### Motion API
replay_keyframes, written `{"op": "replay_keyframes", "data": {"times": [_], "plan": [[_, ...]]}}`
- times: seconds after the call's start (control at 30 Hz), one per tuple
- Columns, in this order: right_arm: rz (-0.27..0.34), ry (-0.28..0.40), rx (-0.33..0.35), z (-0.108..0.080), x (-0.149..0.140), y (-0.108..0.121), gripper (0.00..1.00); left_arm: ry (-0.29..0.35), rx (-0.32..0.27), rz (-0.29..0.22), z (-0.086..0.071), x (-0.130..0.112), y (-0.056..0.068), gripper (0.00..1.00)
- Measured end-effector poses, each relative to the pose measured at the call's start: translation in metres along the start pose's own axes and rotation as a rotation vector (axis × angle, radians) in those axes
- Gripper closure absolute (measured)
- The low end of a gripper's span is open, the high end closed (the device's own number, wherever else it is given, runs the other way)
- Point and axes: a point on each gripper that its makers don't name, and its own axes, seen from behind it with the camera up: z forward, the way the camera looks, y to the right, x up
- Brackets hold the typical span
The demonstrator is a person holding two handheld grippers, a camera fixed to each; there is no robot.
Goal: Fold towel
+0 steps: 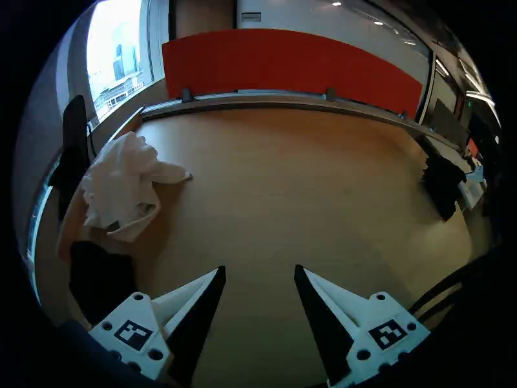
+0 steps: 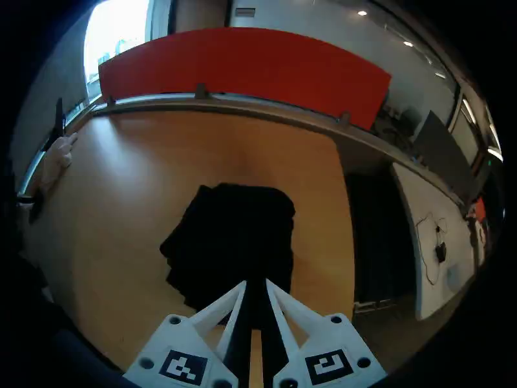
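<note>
Wood-grain bench (image 1: 291, 194), smooth and bare, runs back to a red panel (image 1: 291, 64) in the left gripper view. A white cloth (image 1: 126, 184) lies crumpled at its left edge, soft and lumpy. The left gripper (image 1: 260, 268) hovers with fingers spread wide, holding nothing.

In the right gripper view the towel (image 2: 232, 239), black and limp, lies mid-bench in an uneven slab. It looks light and floppy, best pinched at a corner or hem. The right gripper (image 2: 256, 282) has its fingers drawn together at the near edge; whether they pinch cloth, I cannot tell.
</note>
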Motion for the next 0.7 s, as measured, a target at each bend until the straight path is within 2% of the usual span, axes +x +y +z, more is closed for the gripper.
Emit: {"op": "replay_keyframes", "data": {"times": [0.3, 0.7], "plan": [[0.079, -0.043, -0.022, 0.011, -0.029, 0.009, 0.94, -0.004, 0.008, 0.000, -0.002, -0.003, -0.003, 0.22], [0.115, -0.094, -0.043, 0.019, -0.054, 0.018, 0.94, -0.008, 0.014, 0.002, -0.001, -0.003, -0.006, 0.22]]}}
